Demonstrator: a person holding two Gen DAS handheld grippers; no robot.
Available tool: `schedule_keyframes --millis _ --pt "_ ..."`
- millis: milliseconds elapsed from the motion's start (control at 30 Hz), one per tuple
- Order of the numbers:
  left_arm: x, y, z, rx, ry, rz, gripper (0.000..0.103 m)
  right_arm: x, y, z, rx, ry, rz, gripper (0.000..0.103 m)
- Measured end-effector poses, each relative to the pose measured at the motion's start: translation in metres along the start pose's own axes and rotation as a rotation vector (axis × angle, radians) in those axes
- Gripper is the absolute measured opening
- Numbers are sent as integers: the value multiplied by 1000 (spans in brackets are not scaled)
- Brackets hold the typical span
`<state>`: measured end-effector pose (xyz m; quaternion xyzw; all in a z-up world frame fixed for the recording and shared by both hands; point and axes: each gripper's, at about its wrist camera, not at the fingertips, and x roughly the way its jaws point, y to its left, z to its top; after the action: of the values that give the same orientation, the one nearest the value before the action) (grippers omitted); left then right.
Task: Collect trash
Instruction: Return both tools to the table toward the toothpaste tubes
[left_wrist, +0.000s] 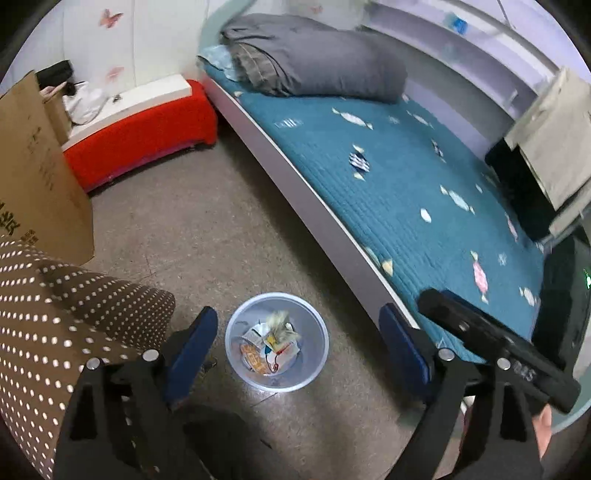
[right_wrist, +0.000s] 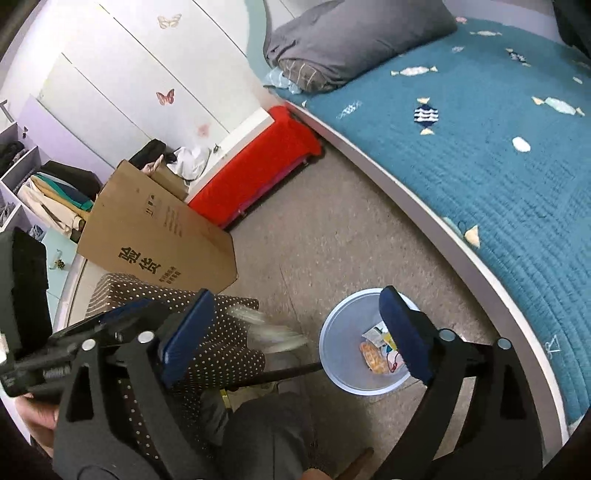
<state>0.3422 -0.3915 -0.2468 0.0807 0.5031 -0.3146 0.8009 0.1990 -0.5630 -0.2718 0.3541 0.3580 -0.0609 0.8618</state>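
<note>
Just bare floor (left_wrist: 207, 229) around the bin (left_wrist: 314, 365)

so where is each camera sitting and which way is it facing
Left wrist: on the left gripper, open, angled down at the bin of wrappers beside the bed; the right gripper crosses its lower right corner.
Right wrist: on the right gripper, open, angled down at the bin and cardboard box; the left gripper shows lower left.
Shared: bin, bed, red bench, box.
</note>
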Motion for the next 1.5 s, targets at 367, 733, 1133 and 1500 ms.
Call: schedule_keyframes --millis 367,733,1133,1500 --pt "-59 11 -29 -10 -123 78 93 -15 28 -18 -16 -7 -30 97" --pt "-129 22 -63 9 -251 113 94 -47 99 -31 -127 -43 11 97" --pt "-197 86 -111 -80 -347 195 94 -58 202 -57 -310 -52 77 97" --pt "-246 176 -166 -248 -396 306 94 -39 292 -107 -538 28 117 97"
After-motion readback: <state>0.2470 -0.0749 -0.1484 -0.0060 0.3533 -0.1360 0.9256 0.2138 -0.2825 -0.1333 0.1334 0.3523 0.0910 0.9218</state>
